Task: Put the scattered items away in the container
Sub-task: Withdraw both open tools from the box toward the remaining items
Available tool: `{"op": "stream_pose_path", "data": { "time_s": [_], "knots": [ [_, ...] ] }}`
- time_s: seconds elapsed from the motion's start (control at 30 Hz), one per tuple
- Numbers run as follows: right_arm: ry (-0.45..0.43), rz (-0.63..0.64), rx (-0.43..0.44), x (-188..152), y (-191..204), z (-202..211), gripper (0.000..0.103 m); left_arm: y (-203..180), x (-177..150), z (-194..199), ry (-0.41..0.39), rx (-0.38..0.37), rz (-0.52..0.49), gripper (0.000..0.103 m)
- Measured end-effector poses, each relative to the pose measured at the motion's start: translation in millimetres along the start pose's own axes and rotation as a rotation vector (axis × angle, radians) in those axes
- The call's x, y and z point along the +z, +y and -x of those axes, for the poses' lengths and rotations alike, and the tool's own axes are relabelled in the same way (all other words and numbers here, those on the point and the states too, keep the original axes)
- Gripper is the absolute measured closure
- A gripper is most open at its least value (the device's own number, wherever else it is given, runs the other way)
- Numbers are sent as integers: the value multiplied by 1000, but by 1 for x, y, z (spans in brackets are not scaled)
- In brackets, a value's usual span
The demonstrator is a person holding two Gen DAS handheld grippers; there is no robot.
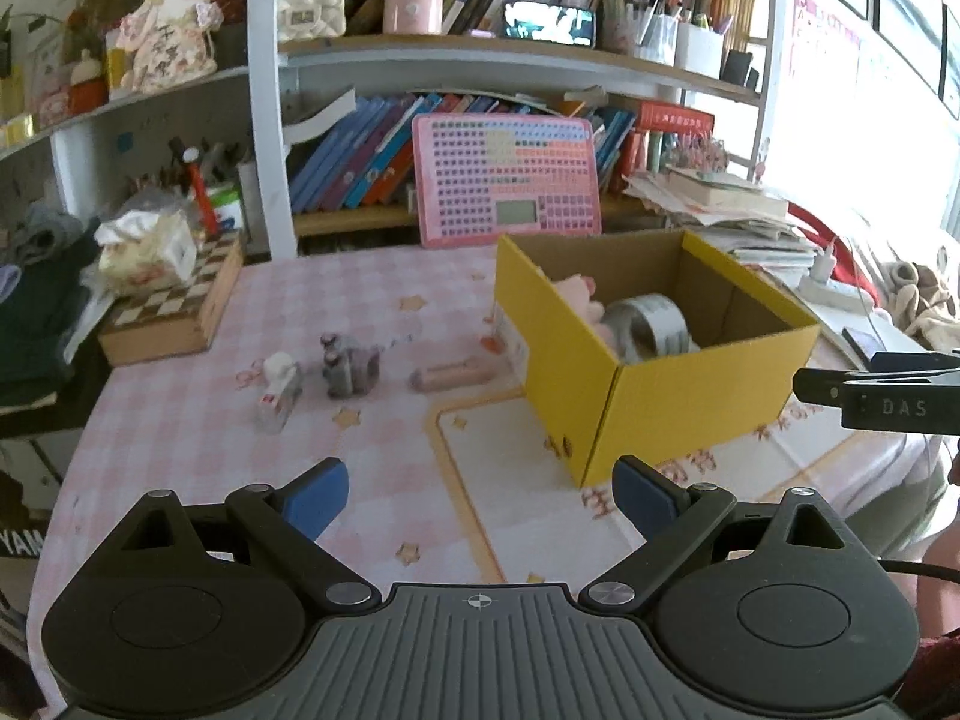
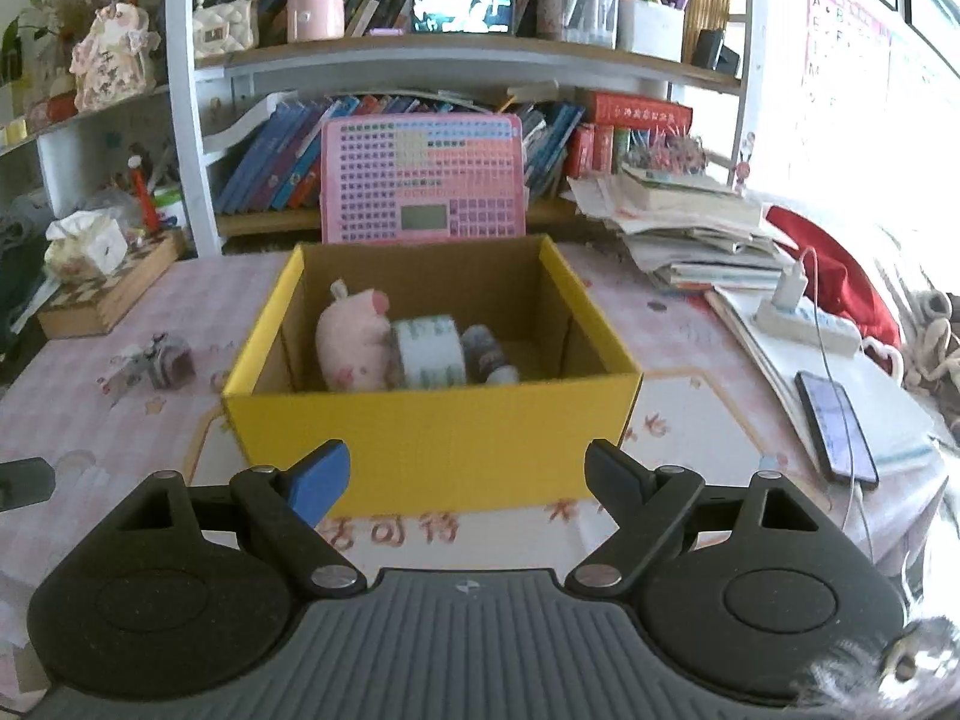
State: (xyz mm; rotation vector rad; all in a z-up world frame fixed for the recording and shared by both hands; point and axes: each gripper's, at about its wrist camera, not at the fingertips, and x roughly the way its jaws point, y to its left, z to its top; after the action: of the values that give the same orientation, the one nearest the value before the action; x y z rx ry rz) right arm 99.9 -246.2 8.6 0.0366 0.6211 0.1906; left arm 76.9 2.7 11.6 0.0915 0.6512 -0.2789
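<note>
A yellow cardboard box (image 1: 678,396) (image 2: 432,426) stands on the pink checked table. It holds a pink plush pig (image 2: 354,342), a roll of tape (image 2: 429,351) and a small dark bottle (image 2: 486,354). Left of the box lie a small white bottle (image 1: 279,387), a grey toy figure (image 1: 351,369) and a pink tube (image 1: 453,373). My left gripper (image 1: 480,495) is open and empty, above the table in front of these items. My right gripper (image 2: 468,483) is open and empty, just in front of the box's near wall.
A chessboard box (image 1: 174,312) with a tissue pack sits at the table's left. A pink keyboard toy (image 1: 507,177) leans on the bookshelf behind. Stacked papers (image 2: 690,228), a power strip (image 2: 804,321) and a phone (image 2: 837,429) lie to the right.
</note>
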Motion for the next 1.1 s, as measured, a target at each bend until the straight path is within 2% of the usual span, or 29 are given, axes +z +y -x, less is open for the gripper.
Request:
{"op": "stream_pose_path", "data": {
  "time_s": [0.37,0.67,1.1],
  "knots": [
    [74,8,21,-25,31,13,18,27,-26,21,28,33,28,6],
    [93,89,82,-32,66,19,18,62,-43,26,65,142,120,6],
    [94,218,209,-24,117,10,18,77,-50,40,49,152,117,6]
  ]
}}
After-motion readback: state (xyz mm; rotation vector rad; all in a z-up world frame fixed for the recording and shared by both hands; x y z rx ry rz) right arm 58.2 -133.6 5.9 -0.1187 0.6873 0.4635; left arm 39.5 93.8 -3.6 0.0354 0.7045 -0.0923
